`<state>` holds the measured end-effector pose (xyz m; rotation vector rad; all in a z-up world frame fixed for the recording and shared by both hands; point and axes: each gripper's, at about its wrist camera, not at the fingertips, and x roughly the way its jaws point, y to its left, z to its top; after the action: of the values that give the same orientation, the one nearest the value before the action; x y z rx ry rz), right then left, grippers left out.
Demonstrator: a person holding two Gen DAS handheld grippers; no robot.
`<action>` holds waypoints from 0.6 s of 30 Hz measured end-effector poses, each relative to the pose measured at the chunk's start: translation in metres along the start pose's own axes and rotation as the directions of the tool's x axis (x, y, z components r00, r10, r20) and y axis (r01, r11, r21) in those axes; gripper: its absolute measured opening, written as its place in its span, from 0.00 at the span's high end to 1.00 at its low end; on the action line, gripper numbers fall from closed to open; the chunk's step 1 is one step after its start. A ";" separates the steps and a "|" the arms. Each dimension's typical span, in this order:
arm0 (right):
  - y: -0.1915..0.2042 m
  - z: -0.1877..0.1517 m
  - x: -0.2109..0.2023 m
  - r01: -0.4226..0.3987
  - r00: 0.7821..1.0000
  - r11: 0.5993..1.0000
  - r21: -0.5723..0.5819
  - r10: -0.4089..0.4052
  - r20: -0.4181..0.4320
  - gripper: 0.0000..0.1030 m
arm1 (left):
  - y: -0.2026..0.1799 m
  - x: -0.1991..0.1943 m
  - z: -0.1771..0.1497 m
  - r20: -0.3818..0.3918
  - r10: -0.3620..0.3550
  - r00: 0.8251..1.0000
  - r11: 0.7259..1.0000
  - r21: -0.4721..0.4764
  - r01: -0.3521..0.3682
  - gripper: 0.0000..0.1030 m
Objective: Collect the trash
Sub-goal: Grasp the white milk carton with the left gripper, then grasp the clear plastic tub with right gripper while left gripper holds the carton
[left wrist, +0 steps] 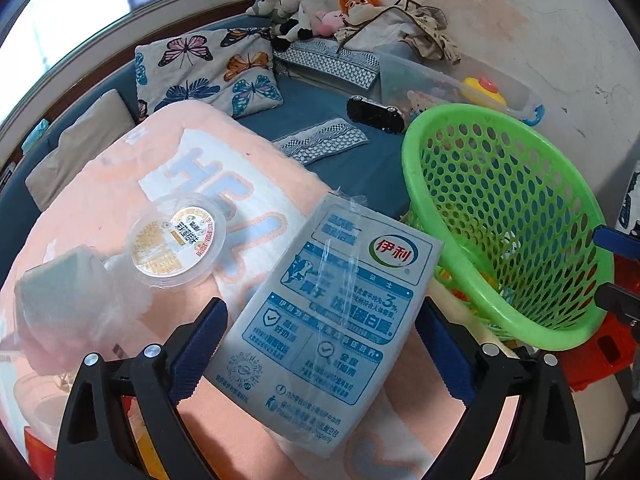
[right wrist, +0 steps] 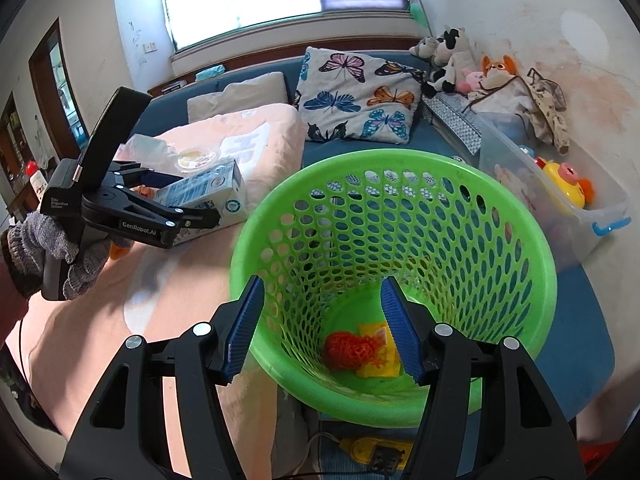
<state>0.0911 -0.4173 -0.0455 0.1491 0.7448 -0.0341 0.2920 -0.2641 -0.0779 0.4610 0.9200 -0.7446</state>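
A blue-and-white milk carton (left wrist: 340, 280) lies flat on the pink blanket (left wrist: 120, 184). My left gripper (left wrist: 322, 308) stands open astride it, one pad on each long side with a thin gap showing. The right wrist view shows the same carton (right wrist: 208, 186) between the left gripper (right wrist: 198, 198) fingers. A clear plastic lid with a label (left wrist: 176, 240) and a crumpled clear bag (left wrist: 68, 292) lie to its left. My right gripper (right wrist: 320, 284) is shut on the near rim of the tilted green basket (right wrist: 520, 280). A red net (right wrist: 352, 350) and a yellow wrapper (right wrist: 380, 364) lie at its bottom.
A butterfly pillow (left wrist: 208, 68), plush toys (left wrist: 296, 8) and a clear bin of toys (left wrist: 460, 80) line the back of the blue bed. A black toy car (left wrist: 374, 114) lies near the basket. A gloved hand (right wrist: 60, 248) holds the left gripper. A yellow power strip (right wrist: 376, 452) sits below.
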 end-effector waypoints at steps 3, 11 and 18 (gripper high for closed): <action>0.001 0.000 0.001 -0.002 1.000 1.000 0.002 0.002 -0.003 0.40 | 0.000 -0.002 -0.001 0.009 -0.008 1.000 1.000 -0.005 0.008 0.22; 0.011 0.001 -0.009 0.000 1.000 1.000 -0.017 0.000 0.010 0.40 | -0.013 -0.024 -0.009 0.055 0.003 0.999 1.000 -0.021 -0.002 0.36; 0.026 0.001 -0.029 -0.023 0.999 0.999 -0.027 0.024 0.031 0.40 | -0.017 -0.060 -0.027 0.079 0.066 0.995 0.996 -0.071 -0.060 0.37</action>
<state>0.0727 -0.3927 -0.0221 0.1313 0.7122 -0.0042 0.2415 -0.2357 -0.0424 0.3951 0.8481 -0.6677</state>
